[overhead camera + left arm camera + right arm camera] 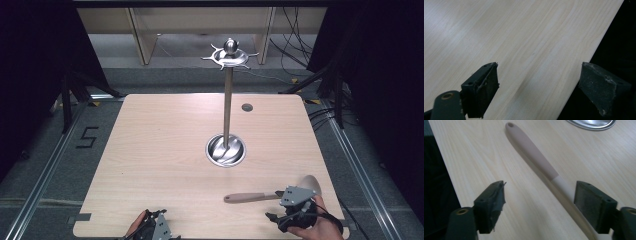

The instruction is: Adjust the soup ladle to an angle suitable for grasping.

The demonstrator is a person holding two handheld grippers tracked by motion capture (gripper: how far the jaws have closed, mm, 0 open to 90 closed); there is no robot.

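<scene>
Overhead and close gripper views share the table [165,150]

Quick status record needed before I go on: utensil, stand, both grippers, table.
utensil: spatula with a brown handle and pale head, lying flat on the table near its front right, handle end pointing left
handle hole: at the far tip of the handle in the right gripper view
right gripper: open, jaws either side of the spatula neck, not closed on it
left gripper: open, nothing between the jaws, at the table's front edge
stand: metal rack, upright pole from a round base, hooks on top, none loaded
</scene>
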